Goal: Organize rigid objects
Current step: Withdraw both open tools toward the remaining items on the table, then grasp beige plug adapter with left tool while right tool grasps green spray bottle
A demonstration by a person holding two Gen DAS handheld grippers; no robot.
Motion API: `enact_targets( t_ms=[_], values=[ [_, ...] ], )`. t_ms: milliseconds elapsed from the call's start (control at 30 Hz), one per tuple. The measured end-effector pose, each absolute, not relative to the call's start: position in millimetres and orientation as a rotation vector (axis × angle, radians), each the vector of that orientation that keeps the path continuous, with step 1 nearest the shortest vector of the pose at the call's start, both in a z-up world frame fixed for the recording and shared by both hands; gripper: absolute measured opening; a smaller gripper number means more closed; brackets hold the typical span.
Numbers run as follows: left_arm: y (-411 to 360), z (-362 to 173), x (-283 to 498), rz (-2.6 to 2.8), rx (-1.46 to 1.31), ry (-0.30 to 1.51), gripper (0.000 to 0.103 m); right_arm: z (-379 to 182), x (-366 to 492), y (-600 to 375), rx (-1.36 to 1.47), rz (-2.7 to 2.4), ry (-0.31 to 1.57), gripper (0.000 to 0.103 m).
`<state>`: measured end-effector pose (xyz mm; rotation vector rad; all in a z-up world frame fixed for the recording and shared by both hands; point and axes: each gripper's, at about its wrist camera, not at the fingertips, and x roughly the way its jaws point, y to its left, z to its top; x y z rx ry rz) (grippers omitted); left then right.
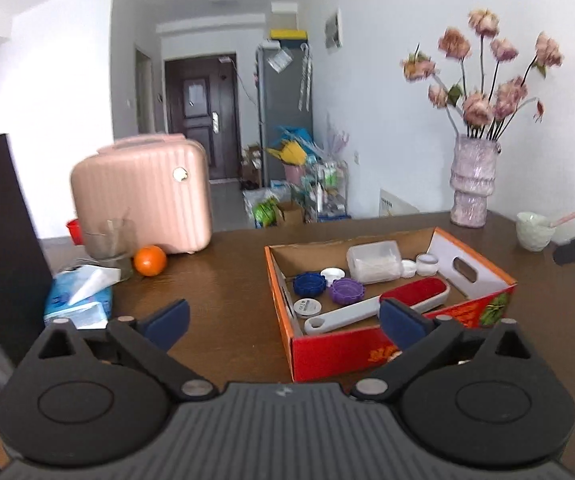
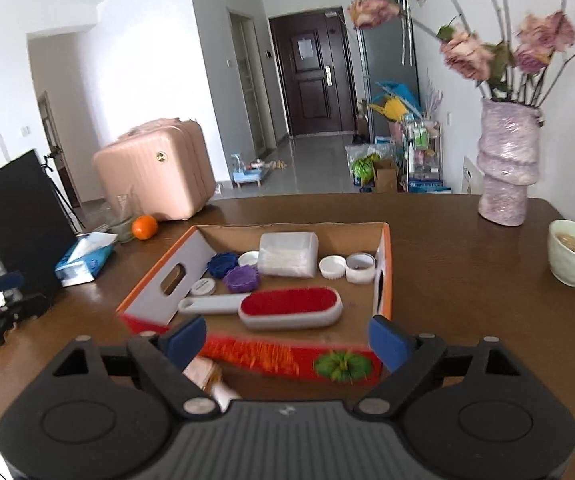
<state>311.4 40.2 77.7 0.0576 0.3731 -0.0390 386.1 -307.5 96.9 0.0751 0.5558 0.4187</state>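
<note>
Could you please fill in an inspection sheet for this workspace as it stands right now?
Surface: brown wooden table.
Job's things: open cardboard box holds a red lint brush, blue lid, purple lid, white caps, small jars and a clear plastic container.
Clutter: orange, tissue pack, pink case, glass, vase of flowers, bowl.
Grippers: left gripper and right gripper, jaws open, nothing between them.
Cables: nothing seen.
Surroundings: hallway, dark door, fridge, floor clutter.

Red-faced lint brush, purple lid — blue lid, orange-rimmed box, pink ribbed suitcase
</note>
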Motion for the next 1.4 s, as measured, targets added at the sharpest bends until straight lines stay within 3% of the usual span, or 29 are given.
enact_targets(
  t_ms=[233,367,633,1000,1233,1400],
  values=[
    [24,64,214,-0.004,0.062,0.254,0.103,72,284,-311,-0.015,0.415,0.417,0.092],
    [13,41,181,0.021,0.056,0.272,0.103,46,234,-303,-0.046,0.389,0.346,0.097],
    [6,2,143,-0.026,-0.024,0.382,0.103,-5,170,-309,0.074,0.396,0.346,0.097],
    [-20,-15,178,-0.059,0.035,0.427,0.103,-27,160,-312,0.028,0.344,0.380,0.097],
    [-45,-20,245,-0.105,0.111,0.417,0.103,-30,209,-306,-0.026,0.303,0.415,0.094],
    [-44,-23,313,-0.129,0.037,0.485,0.103,-24,256,-295,-0.082,0.347,0.422,0.086]
  ],
)
